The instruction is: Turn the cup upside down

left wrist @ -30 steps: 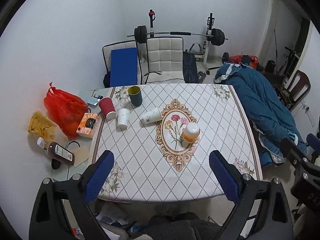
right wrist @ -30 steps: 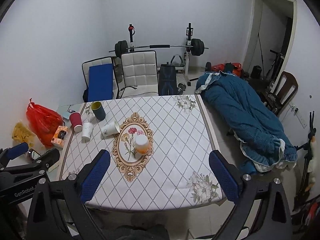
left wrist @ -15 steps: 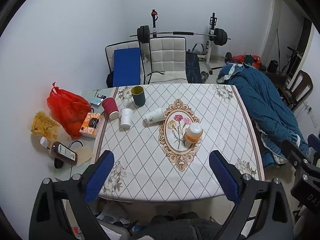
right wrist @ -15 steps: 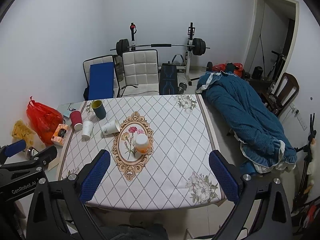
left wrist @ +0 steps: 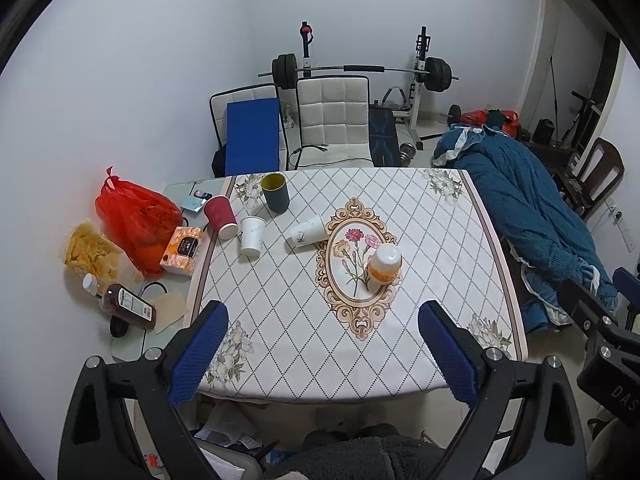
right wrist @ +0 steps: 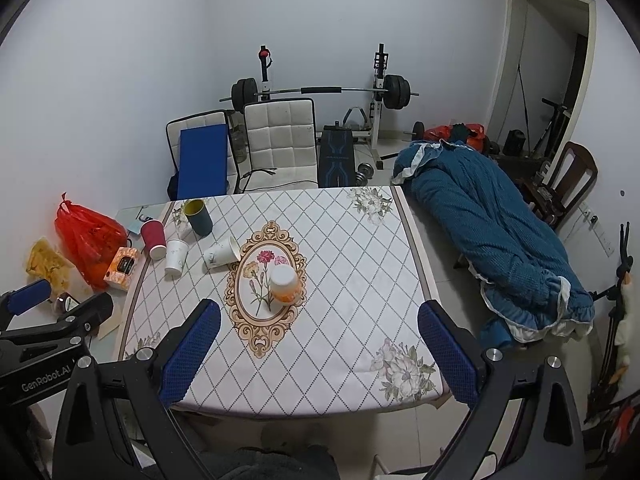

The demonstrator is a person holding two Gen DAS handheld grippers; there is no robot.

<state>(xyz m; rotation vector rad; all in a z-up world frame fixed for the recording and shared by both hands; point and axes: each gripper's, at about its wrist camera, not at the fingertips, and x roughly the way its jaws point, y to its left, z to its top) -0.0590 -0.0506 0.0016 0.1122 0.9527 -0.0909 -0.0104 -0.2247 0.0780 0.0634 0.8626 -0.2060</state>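
Note:
An orange and white cup [left wrist: 384,264] [right wrist: 284,280] stands bottom-up on the floral medallion in the middle of the table [left wrist: 440,240] [right wrist: 360,264]. A white paper cup [left wrist: 308,230] [right wrist: 221,253] lies on its side left of the medallion. Another white cup [left wrist: 252,235] [right wrist: 176,255], a red cup [left wrist: 220,211] [right wrist: 154,238] and a dark cup with a yellow inside [left wrist: 275,192] [right wrist: 199,211] stand at the far left. My left gripper [left wrist: 320,344] and right gripper [right wrist: 318,340] are open and empty, high above the table's near edge.
A red bag [left wrist: 134,216], a tissue box [left wrist: 182,245], a bottle [left wrist: 124,304] and snacks lie on a low surface left of the table. Two chairs [left wrist: 332,120] and a barbell rack stand behind it. A blue quilt [right wrist: 480,216] lies to the right.
Both grippers have drifted slightly back and up, so the table looks a little smaller and farther. Nothing on the table has moved. Both grippers stay open.

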